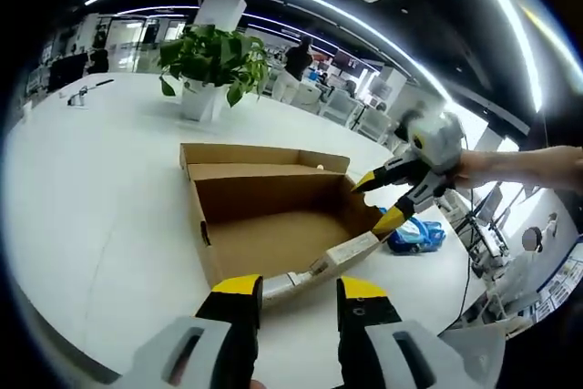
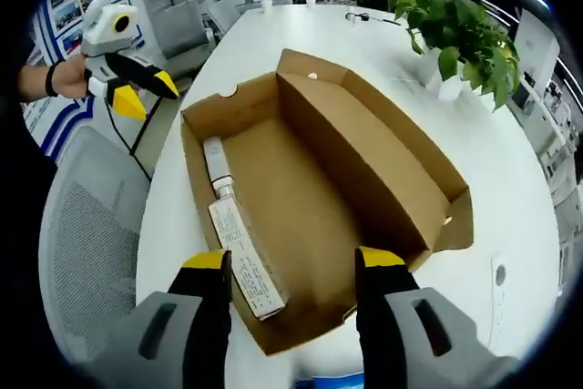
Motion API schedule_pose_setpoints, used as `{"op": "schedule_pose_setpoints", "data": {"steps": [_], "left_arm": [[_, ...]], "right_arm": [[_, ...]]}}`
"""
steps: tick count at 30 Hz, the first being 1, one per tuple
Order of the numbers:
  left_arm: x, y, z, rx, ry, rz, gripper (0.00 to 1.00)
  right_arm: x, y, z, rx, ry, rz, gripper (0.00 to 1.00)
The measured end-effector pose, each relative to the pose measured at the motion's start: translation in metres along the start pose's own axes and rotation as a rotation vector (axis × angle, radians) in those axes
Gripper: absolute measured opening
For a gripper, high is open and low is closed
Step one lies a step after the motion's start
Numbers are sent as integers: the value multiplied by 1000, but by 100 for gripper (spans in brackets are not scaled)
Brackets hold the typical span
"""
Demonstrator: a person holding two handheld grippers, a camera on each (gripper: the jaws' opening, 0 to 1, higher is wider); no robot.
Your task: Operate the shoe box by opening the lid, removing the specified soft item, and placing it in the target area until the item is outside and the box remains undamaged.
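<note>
White table [image 1: 109,225] carries the shoe box [image 2: 319,198], lid folded back, a potted plant [image 1: 211,66] beyond it. Both the left gripper [image 1: 301,293] and right gripper [image 2: 291,266] hover spread apart, holding nothing (a blue soft item [image 1: 414,236] lies beside the box).

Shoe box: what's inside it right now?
The shoe box is open and its bare cardboard floor shows, with no soft item on it. A white-labelled flap lies folded in along one wall. Whatever is under that flap is hidden.
</note>
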State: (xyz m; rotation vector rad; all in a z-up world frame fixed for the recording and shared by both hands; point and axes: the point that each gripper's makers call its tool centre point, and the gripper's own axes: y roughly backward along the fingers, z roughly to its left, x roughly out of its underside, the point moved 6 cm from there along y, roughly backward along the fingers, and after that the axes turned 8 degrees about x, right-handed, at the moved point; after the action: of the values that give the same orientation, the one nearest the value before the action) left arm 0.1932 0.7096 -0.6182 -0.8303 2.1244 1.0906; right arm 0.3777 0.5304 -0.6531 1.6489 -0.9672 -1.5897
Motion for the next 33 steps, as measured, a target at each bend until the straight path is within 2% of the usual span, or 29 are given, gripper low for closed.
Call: {"op": "schedule_pose_setpoints", "data": {"steps": [5,9,14,16,19,23,29,33], "left_arm": [[-2,1,-2,-3,-7,-2,34],[-6,3,-5,-5,-20,-7,34],[-8,3,-6,-5,-26,-9,35],[-7,2,-5,-5,-27,-7,35],[-7,2,-5,-2,-27,-2,35],[-6,3,-5,-1,-28,0,35],[-5,3,-5,0,-26,-1,35],[-4,3,-6,2,-25,2,34]], "right_arm": [[0,-14,3,-45,83,52,53],[-5,-22,2,-65,111,67,53],[-5,-32,2,-108,173,135,53],[-7,-33,3,-124,186,138,53],[-9,-33,1,-115,228,139,56],[-9,-32,-1,-90,231,131,57],[-3,-26,-10,-43,212,144,54],[0,-24,-8,-46,216,151,50]]}}
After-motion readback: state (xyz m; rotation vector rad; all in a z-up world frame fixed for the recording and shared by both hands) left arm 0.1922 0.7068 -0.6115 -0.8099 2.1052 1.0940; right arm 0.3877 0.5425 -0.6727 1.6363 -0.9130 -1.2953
